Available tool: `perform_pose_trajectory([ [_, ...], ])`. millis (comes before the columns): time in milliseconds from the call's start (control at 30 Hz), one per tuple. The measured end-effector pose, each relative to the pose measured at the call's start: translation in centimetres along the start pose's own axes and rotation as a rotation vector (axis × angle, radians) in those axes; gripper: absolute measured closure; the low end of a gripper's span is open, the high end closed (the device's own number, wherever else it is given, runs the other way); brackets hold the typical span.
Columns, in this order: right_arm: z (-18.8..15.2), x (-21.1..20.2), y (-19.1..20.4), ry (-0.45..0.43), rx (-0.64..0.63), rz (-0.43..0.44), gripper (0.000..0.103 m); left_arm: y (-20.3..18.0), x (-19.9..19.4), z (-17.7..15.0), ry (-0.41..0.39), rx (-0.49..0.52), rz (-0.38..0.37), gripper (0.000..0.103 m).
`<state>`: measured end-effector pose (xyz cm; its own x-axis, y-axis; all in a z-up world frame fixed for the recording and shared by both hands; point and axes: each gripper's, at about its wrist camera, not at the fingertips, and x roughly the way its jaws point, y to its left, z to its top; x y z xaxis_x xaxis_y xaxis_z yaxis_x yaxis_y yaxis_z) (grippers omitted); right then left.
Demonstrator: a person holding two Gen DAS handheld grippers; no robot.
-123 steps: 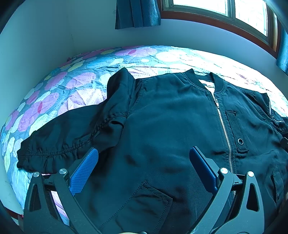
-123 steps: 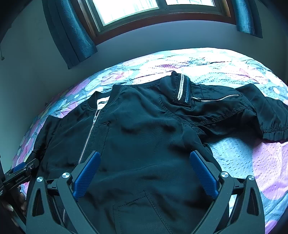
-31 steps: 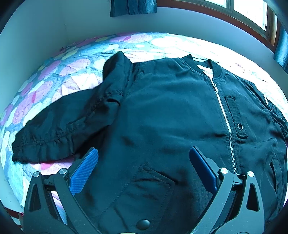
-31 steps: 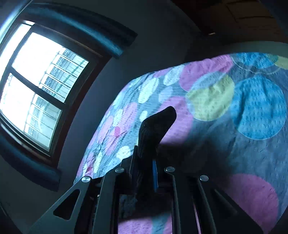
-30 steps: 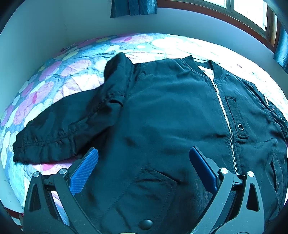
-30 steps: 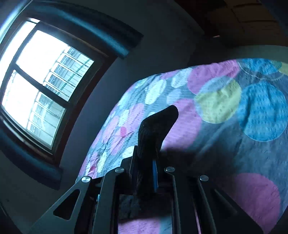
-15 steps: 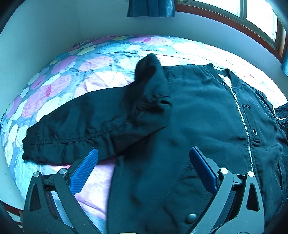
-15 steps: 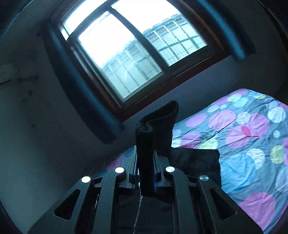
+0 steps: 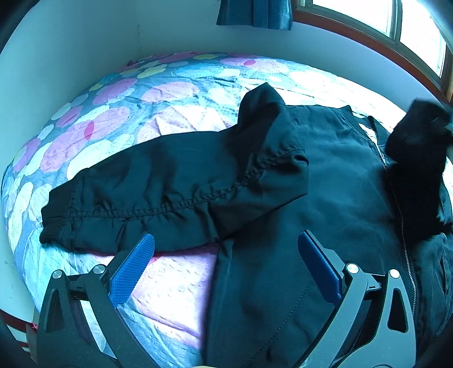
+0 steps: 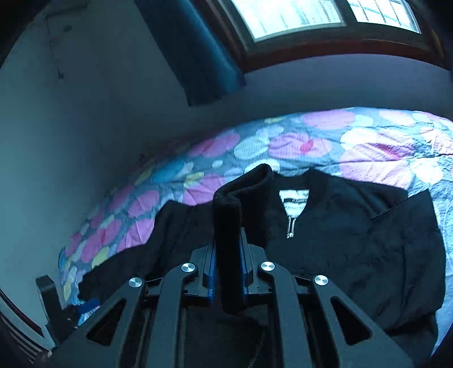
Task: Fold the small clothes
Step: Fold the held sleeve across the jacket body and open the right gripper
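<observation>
A black zip jacket lies front up on the bed. Its left sleeve stretches out to the left, with the cuff near the bed's edge. My left gripper hovers open above the sleeve's lower edge and the jacket's side, with nothing between its blue pads. My right gripper is shut on the ribbed cuff of the right sleeve. It holds the cuff over the jacket's chest, near the collar label. In the left wrist view that lifted sleeve hangs at the right edge.
The flowered bedspread covers the bed, whose edge runs at the lower left. Pale walls meet behind the bed. A window with a blue curtain stands above it.
The right gripper swung from out over the bedspread back across the jacket, carrying the sleeve cuff with it. The left gripper slid left, so the left sleeve now fills its view.
</observation>
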<state>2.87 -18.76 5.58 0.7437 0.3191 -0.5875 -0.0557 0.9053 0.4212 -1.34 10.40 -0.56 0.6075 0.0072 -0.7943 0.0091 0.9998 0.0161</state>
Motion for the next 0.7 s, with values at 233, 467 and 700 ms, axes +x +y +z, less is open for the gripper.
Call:
perform_pose_trajectory([
  [233,-3.3,6.0,1.2,0.186,-0.054,0.030,0.089,-0.2,0.1,-0.2,0.002,0.006,-0.013,0.002],
  [467,-5.5,9.3,2.2,0.319,-0.048,0.089,0.072,-0.3,0.5,-0.4,0.013,0.006,-0.013,0.002],
  [700,-6.6,10.9,2.2,0.383,0.009,0.199,0.046,-0.6,0.6,-0.5,0.015,0.020,-0.015,0.002],
])
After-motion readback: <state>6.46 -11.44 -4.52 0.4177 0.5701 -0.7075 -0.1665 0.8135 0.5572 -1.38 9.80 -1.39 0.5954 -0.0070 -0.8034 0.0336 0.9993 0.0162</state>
